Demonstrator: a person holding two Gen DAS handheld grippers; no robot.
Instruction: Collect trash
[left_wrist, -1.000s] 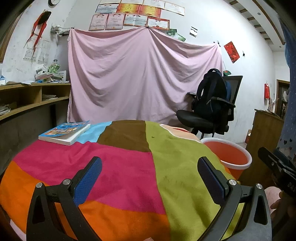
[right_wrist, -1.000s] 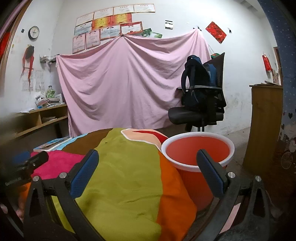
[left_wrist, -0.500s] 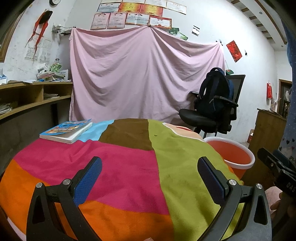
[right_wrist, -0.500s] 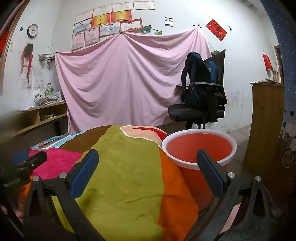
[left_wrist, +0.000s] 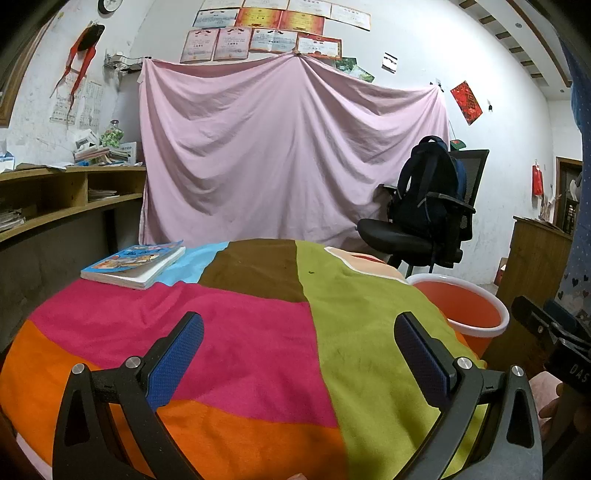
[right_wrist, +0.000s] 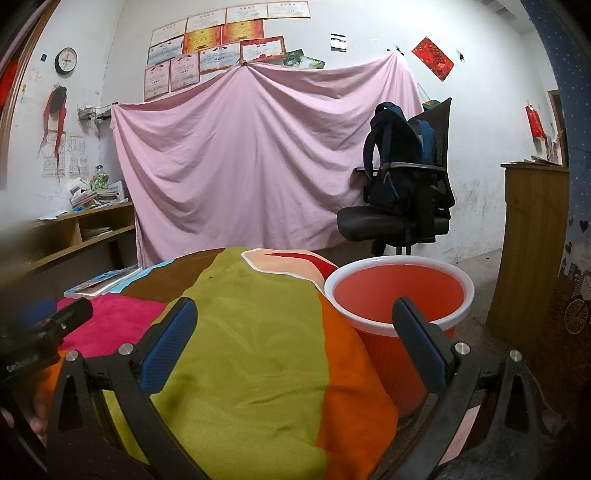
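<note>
An orange bin with a white rim (right_wrist: 400, 291) stands on the floor at the right edge of the table; it also shows as the bin (left_wrist: 469, 308) in the left wrist view. A colourful patchwork cloth (left_wrist: 258, 332) covers the table. A tiny dark speck (left_wrist: 311, 272) lies on the green patch. My left gripper (left_wrist: 299, 325) hovers open over the cloth's near part, holding nothing. My right gripper (right_wrist: 295, 310) is open too, its right finger (right_wrist: 417, 332) in front of the bin. No other trash is in view.
A book (left_wrist: 135, 264) lies at the table's far left. A black office chair with a backpack (left_wrist: 428, 218) stands behind the bin. Wooden shelves (left_wrist: 55, 199) run along the left wall, a wooden cabinet (right_wrist: 532, 240) stands at right, and a pink sheet (left_wrist: 288, 162) hangs behind.
Both views have shifted slightly; the bin sits a little lower and more rightward in frame. Both grippers stay open and hold nothing.
</note>
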